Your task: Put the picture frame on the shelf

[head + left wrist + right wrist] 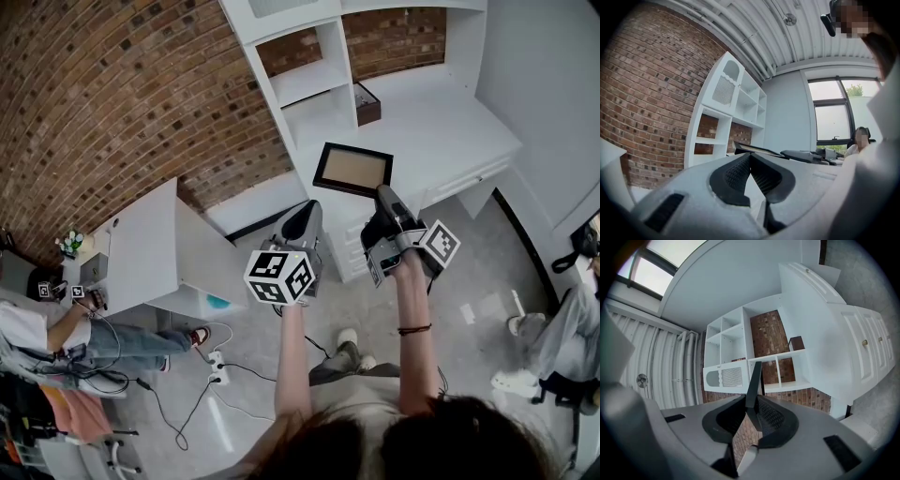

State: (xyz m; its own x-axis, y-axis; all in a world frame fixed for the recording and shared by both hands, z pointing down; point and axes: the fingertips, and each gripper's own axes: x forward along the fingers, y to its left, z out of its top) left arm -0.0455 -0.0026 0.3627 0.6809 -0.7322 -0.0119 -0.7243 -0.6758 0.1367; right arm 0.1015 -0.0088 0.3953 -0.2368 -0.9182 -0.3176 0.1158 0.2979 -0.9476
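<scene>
While the picture frame (353, 169) hangs over the near edge of the white desk (450, 131), this reads as the carry step: picked up, not yet placed.

- Right gripper (384, 194): jaws pinch the frame at its near-right edge. In the right gripper view the frame (753, 378) shows edge-on between the pads.
- Left gripper (309, 210): just left of the right one and below the frame's near-left corner. Its jaws are pressed together with nothing in them, so it's idle.
- Frame pose: lying about flat, glass side up toward the head camera. The long axis runs left-right with a slight tilt, and the frame sticks out far-left from the grip.
- Target: the shelf unit (309, 80), far and a bit left, with open cubbies against the brick wall (141, 94). A small dark box (367, 103) sits on the desk just right of it.

My read of the next move: raise and push the frame far-left into a cubby, and probably rotate it up from flat so it can stand or lean. The grip is at one end, so the free end may swing. The cubby dividers need watching, since the long axis looks close to the opening's width.
</scene>
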